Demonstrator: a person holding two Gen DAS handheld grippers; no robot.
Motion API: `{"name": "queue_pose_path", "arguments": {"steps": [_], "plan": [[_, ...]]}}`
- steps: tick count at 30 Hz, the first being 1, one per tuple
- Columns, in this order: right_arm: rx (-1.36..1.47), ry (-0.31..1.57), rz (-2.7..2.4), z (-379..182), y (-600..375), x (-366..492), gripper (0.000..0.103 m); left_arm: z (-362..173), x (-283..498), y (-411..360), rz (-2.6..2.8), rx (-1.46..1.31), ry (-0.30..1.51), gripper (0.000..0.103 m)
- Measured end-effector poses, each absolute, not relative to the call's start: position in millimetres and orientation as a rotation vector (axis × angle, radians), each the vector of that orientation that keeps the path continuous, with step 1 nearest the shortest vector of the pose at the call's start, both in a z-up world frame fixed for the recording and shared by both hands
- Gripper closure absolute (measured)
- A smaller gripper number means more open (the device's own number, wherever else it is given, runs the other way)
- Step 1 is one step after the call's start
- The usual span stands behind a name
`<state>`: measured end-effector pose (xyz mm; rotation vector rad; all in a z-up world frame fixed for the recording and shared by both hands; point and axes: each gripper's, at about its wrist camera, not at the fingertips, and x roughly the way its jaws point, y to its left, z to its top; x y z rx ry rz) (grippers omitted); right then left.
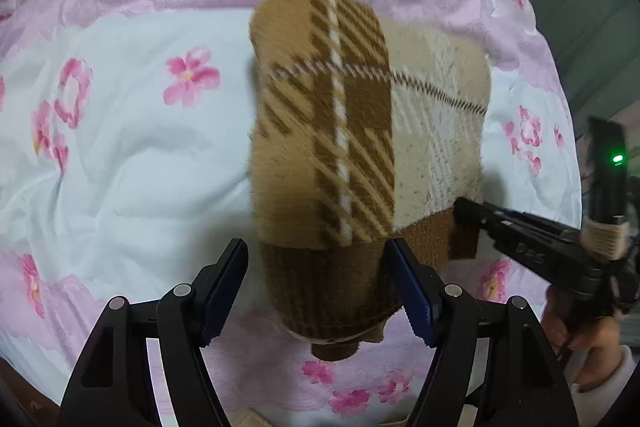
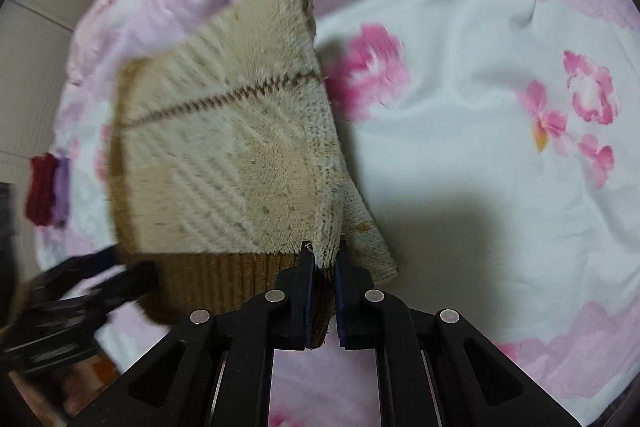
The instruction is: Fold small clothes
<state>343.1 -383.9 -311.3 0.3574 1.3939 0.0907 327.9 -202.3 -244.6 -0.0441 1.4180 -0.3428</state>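
- I see the white bed sheet with pink flowers and a pink plush border (image 1: pixel 120 147) under everything.
- The fuzzy brown and cream plaid knitted garment (image 1: pixel 332 131) lies on the middle of this sheet, its ribbed brown hem toward me.
- My left gripper (image 1: pixel 316 287) is wide open, one finger on each side of the garment hem.
- My right gripper (image 2: pixel 323 267) is closed, pinching the garment's cream corner (image 2: pixel 326 251).
- A small red and purple cloth (image 2: pixel 46 189) is left of the garment, at the sheet edge.
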Motion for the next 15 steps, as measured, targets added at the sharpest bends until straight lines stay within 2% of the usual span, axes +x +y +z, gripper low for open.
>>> {"name": "queue_pose_path", "arguments": {"steps": [3,6,15], "plan": [[0.355,1.396,0.081,-314.5,-385.5,343.6,0.094,-226.5,340.7,-192.2,-0.334,-0.062,1.352,0.031],[0.334,1.399,0.092,-314.4,-386.3,341.4,0.094,-223.3,364.0,-186.6,-0.347,-0.111,1.351,0.026],[0.415,1.401,0.091,-318.3,-400.6,337.5,0.093,-247.4,419.3,-224.4,-0.368,-0.006,1.343,0.024]]}}
